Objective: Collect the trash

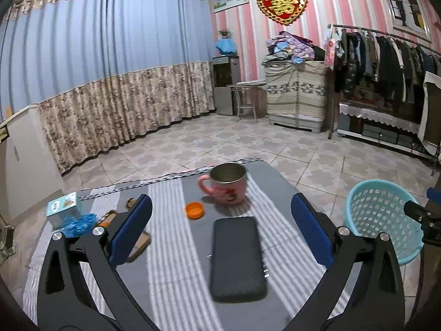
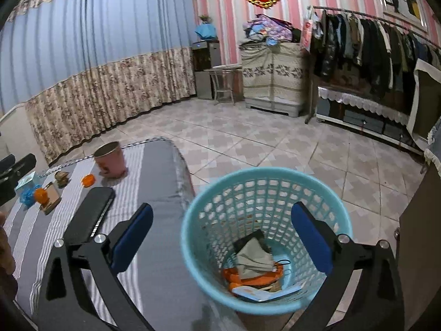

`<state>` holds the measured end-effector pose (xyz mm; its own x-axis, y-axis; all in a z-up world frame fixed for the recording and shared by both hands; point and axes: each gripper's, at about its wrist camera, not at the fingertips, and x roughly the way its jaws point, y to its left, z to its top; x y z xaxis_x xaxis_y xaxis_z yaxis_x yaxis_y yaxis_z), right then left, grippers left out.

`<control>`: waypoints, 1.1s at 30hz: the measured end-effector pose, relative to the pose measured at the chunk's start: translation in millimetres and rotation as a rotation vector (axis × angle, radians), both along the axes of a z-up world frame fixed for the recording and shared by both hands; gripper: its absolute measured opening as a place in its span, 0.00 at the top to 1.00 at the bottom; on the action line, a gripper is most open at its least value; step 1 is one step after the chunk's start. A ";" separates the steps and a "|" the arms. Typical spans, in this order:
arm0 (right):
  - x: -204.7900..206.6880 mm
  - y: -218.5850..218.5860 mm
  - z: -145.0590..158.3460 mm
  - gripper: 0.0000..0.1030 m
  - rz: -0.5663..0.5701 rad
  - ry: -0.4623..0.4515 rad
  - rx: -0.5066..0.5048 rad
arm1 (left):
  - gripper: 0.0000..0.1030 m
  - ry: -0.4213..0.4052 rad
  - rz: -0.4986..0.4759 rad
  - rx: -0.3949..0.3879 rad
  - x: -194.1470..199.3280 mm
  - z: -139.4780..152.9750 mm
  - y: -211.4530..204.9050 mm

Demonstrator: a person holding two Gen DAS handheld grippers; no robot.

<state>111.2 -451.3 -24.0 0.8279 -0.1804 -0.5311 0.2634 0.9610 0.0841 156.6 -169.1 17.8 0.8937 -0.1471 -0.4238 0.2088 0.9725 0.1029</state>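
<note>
Holding your right tool [image 2: 222,237] wide open and empty above the basket [image 2: 193,248], where trash already lies, you aim the open, empty left tool [image 1: 222,234] toward scraps on the surface [image 1: 176,262].

basket [image 2: 193,237] right of table [image 2: 154,171], trash [image 2: 256,256] inside

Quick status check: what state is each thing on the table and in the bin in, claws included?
Left claw: open, empty.
Right claw: open, empty, above the basket.
Blue basket: upright, trash inside.
Pink mug: upright, looks empty.
Orange cap: on the table.
Black case: lying flat.
</note>
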 end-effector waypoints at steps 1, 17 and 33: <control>0.5 7.9 0.3 0.05 0.005 0.000 -0.005 | 0.05 -0.001 0.008 0.002 -0.6 -0.1 7.0; 9.2 104.0 12.2 0.05 0.148 -0.069 -0.028 | 0.05 -0.028 0.172 -0.008 -10.9 4.2 120.7; 25.0 153.5 9.6 0.05 0.230 -0.074 -0.046 | 0.05 -0.017 0.290 -0.030 -3.1 -9.2 198.0</control>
<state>136.2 -297.8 -14.3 0.8862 -0.0054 -0.4633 0.0322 0.9982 0.0499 153.5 28.9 8.7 0.9071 0.1037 -0.4079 -0.0801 0.9940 0.0745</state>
